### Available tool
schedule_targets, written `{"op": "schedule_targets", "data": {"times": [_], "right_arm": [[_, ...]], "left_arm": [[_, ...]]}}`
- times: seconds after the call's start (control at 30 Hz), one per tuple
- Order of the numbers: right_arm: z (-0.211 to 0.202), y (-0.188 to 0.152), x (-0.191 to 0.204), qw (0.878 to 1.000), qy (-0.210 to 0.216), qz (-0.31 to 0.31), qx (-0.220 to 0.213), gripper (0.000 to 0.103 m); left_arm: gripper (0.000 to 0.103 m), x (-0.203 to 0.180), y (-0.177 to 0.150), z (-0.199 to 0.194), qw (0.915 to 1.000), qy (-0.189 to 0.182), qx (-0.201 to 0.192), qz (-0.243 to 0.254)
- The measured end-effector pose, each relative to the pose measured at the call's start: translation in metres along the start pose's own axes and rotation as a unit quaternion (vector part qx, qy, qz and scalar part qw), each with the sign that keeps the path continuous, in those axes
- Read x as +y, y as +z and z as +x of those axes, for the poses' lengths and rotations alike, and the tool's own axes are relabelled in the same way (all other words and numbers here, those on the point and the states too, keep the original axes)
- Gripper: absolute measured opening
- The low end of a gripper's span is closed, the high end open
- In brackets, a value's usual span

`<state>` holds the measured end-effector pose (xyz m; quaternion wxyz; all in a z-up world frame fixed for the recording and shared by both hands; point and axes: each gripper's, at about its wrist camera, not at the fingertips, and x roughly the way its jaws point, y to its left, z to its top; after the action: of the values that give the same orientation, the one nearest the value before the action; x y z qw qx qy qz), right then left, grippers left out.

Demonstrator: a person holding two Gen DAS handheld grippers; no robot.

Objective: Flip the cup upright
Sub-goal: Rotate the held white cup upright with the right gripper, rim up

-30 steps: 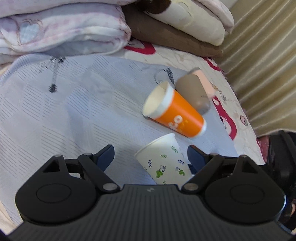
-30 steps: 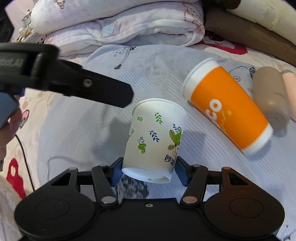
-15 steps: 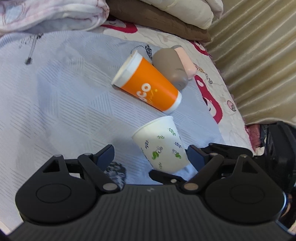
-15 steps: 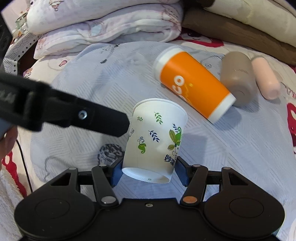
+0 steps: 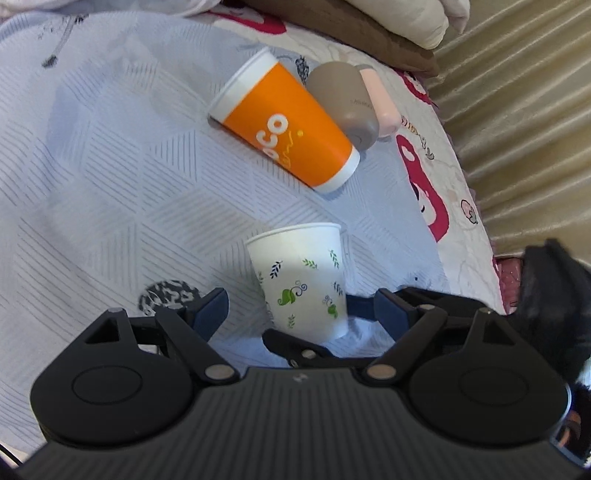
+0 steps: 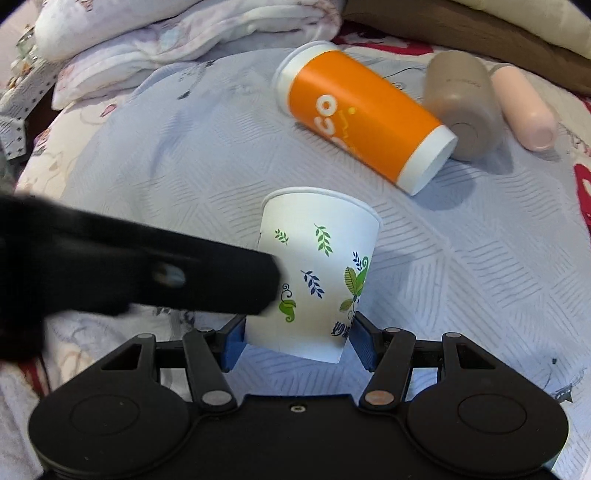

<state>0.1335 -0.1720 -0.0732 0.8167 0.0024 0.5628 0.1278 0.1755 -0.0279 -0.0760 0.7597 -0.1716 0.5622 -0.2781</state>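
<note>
A white paper cup with green and blue leaf prints (image 6: 317,273) is held near its base by my right gripper (image 6: 298,338), mouth up and a little tilted, above the pale blue bedspread (image 6: 147,166). The same cup (image 5: 301,280) shows in the left wrist view, between the open fingers of my left gripper (image 5: 301,310), which do not touch it. The left gripper's black arm (image 6: 147,273) crosses in front of the cup's left side in the right wrist view.
An orange cup with white ends (image 5: 286,138) lies on its side beyond the paper cup, also in the right wrist view (image 6: 364,114). A taupe bottle (image 5: 345,103) and a pink bottle (image 5: 380,99) lie beside it. Folded quilts (image 6: 184,33) are stacked at the back. A curtain (image 5: 517,110) hangs on the right.
The right gripper has kept its hold on the paper cup and drawn back from the orange cup. The left gripper has moved in, so the cup now sits between its open fingers.
</note>
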Motion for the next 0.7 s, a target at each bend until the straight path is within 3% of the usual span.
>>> {"op": "schedule_targets", "data": {"times": [0.07,0.1,0.27,0.37,0.47,0.53,0.57,0.7], "right_arm": [[-0.008,0.007,-0.004,1.000,0.010,-0.015,0.005,0.082],[-0.012,0.008,-0.006,0.999,0.018,-0.029,0.011,0.083],[-0.009,0.027,-0.022,0.997,0.060,-0.043,0.039,0.082],[0.001,0.035,-0.033,0.995,0.080,-0.032,0.051,0.082],[0.008,0.043,-0.042,0.991,0.118,-0.017,0.056,0.081],[0.015,0.044,-0.047,0.987,0.150,-0.004,0.065,0.073],[0.017,0.039,-0.047,0.985,0.158,0.001,0.065,0.069],[0.015,0.032,-0.038,0.988,0.150,-0.015,0.030,0.068]], "left_arm": [[0.086,0.004,0.000,0.005,0.9999,0.000,0.007,-0.010],[0.086,0.008,0.000,0.007,0.9998,0.001,0.010,-0.015],[0.085,0.023,0.011,0.013,0.9986,-0.026,0.010,-0.044],[0.077,0.028,0.016,0.017,0.9972,-0.047,0.013,-0.056],[0.063,0.036,0.018,0.025,0.9940,-0.063,0.031,-0.084],[0.058,0.039,0.017,0.033,0.9918,-0.069,0.045,-0.097],[0.058,0.039,0.018,0.035,0.9920,-0.066,0.048,-0.097],[0.058,0.038,0.019,0.034,0.9934,-0.060,0.039,-0.090]]}}
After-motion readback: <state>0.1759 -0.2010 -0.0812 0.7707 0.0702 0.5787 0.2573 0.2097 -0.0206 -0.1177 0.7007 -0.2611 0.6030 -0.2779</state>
